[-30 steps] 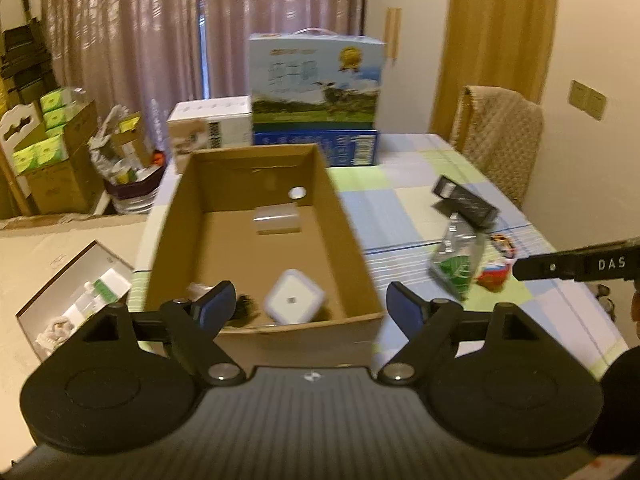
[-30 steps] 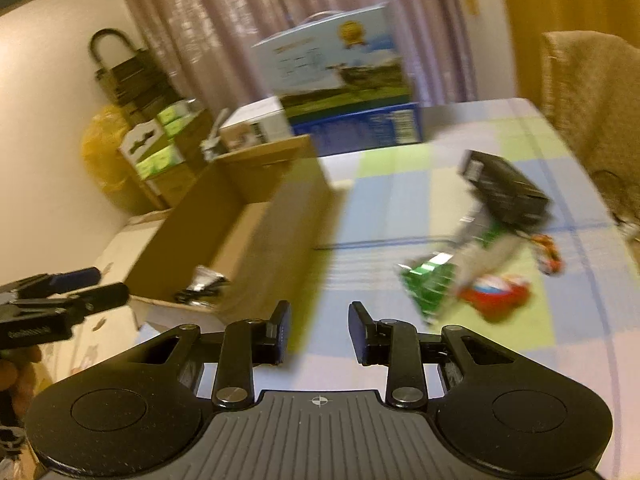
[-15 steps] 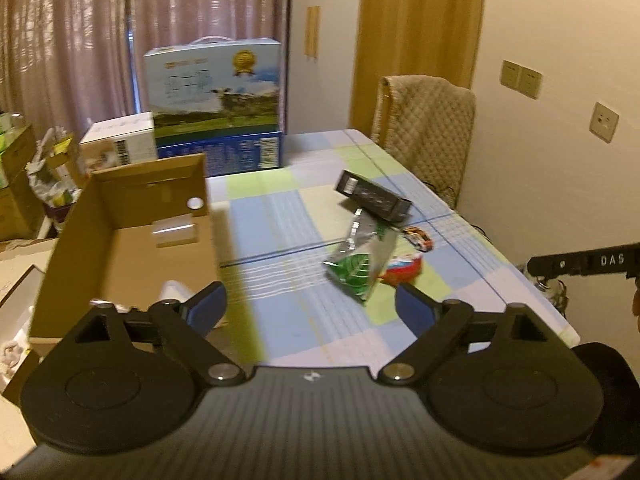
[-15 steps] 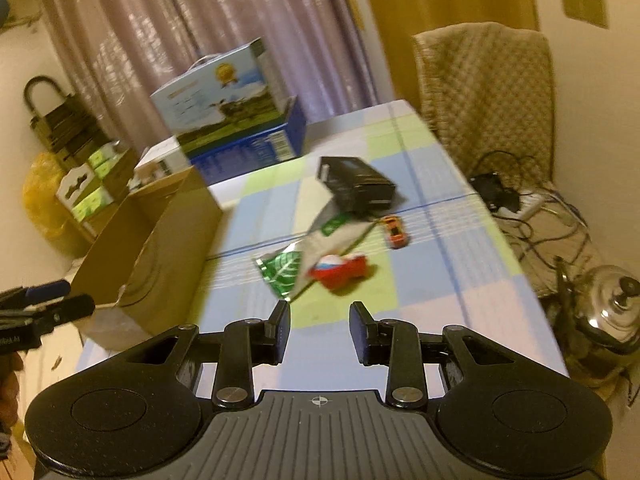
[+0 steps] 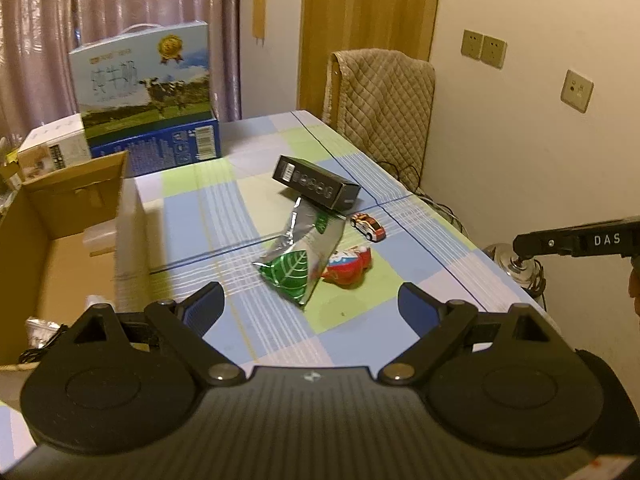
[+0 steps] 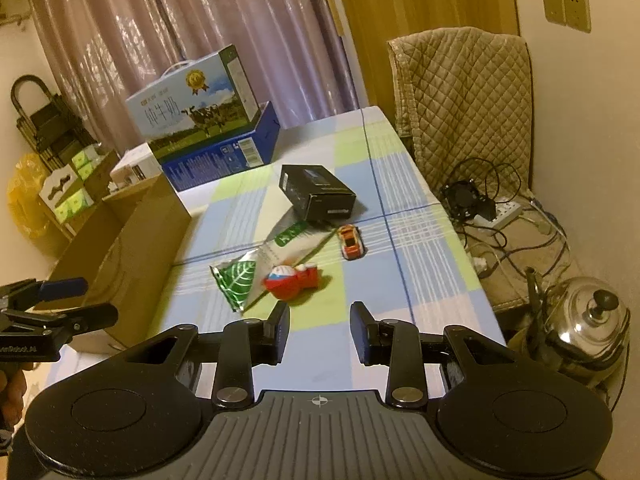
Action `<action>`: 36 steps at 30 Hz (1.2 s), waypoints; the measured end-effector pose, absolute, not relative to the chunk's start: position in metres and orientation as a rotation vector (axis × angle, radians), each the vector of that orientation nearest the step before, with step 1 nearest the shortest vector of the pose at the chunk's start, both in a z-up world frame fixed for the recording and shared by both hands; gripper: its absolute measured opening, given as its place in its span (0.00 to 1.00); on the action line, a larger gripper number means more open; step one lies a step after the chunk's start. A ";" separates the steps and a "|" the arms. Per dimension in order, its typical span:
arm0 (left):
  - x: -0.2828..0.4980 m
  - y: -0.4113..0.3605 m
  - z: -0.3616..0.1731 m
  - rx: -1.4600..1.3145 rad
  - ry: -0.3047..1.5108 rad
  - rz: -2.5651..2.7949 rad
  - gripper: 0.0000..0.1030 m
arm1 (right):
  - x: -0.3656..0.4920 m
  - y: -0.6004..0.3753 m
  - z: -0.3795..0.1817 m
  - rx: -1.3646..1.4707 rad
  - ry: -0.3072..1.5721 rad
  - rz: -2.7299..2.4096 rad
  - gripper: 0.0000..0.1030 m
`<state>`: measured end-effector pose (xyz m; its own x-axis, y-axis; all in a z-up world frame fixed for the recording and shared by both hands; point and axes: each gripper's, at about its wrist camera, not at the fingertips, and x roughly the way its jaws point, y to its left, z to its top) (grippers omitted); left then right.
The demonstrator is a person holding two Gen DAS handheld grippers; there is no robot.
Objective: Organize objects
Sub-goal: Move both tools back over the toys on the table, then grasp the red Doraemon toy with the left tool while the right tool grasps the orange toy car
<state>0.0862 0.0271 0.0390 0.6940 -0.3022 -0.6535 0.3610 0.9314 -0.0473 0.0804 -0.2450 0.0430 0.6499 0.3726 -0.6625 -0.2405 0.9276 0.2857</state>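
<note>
We are holding the left tongs [image 5: 310,304] wide and empty, the right tongs [image 6: 319,332] narrowly parted and empty, "DAS" showing on them, over the snack pouch [image 5: 301,258]

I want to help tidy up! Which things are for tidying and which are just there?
For tidying: snack bag, red toy, toy car, black box, carton.

Just there: milk box, chair, kettle, cables.

Cardboard box [image 5: 72,216] — left side cut off, contents mostly hidden.
</note>
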 end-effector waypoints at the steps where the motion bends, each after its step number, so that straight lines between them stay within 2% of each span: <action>1: 0.090 0.024 0.037 0.084 0.719 -0.377 0.89 | 0.083 -0.245 0.041 0.174 0.791 0.351 0.30; 33: 0.176 -0.018 -0.042 0.092 0.850 -0.457 0.88 | 0.165 -0.242 -0.021 0.033 0.902 0.349 0.31; 36: 0.180 -0.020 -0.046 0.091 0.858 -0.460 0.88 | 0.169 -0.241 -0.025 0.020 0.908 0.350 0.36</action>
